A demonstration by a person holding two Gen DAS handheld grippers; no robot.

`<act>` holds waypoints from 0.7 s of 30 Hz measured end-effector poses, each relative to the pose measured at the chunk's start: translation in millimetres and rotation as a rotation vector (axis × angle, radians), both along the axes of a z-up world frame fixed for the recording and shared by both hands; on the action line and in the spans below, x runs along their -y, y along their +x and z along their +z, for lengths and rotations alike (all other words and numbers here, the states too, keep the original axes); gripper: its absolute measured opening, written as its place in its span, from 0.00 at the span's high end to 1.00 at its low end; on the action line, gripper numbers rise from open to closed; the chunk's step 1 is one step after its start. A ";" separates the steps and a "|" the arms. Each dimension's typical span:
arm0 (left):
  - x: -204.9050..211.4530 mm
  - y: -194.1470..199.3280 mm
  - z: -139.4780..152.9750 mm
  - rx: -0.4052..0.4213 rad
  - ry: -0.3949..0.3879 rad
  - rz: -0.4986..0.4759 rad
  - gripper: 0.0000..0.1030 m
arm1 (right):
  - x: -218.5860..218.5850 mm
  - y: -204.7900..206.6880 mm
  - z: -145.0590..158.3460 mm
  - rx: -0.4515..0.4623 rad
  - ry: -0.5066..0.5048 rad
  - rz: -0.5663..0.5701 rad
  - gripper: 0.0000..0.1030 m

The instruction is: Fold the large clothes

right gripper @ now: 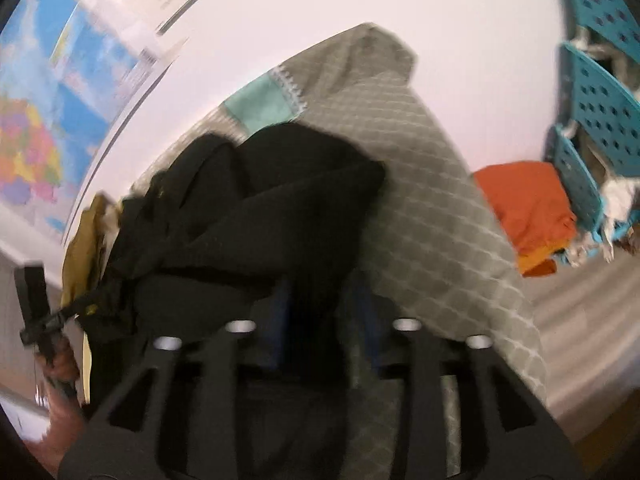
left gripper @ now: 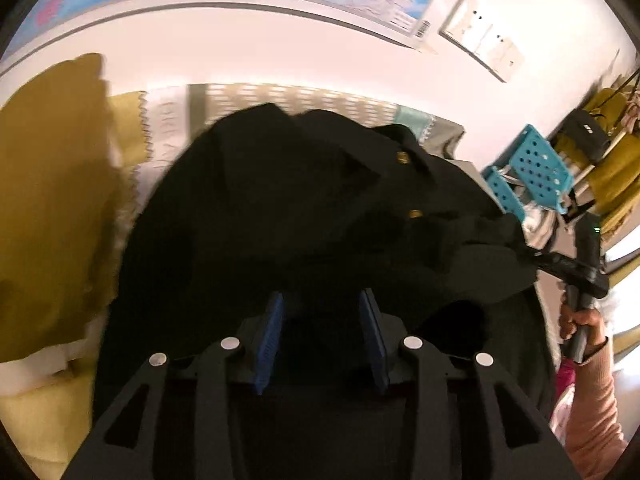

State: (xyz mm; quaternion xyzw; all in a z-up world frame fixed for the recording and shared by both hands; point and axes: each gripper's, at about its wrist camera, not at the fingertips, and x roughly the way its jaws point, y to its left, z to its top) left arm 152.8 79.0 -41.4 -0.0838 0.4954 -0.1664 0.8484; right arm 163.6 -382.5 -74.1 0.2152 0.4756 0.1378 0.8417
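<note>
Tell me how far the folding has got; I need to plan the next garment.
Done: little; the black garment lies bunched and creased on the grey patterned cloth, with no flat fold visible. In hand: black fabric sits between the pads of the left gripper and the right gripper; blur hides how firmly. Left: spreading, folding, then the mustard fabric and orange item.
</note>
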 end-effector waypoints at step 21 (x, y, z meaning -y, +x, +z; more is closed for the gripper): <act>17.4 29.7 -9.7 -0.011 -0.008 -0.073 0.95 | -137.3 -25.1 20.7 0.226 -0.532 0.496 0.89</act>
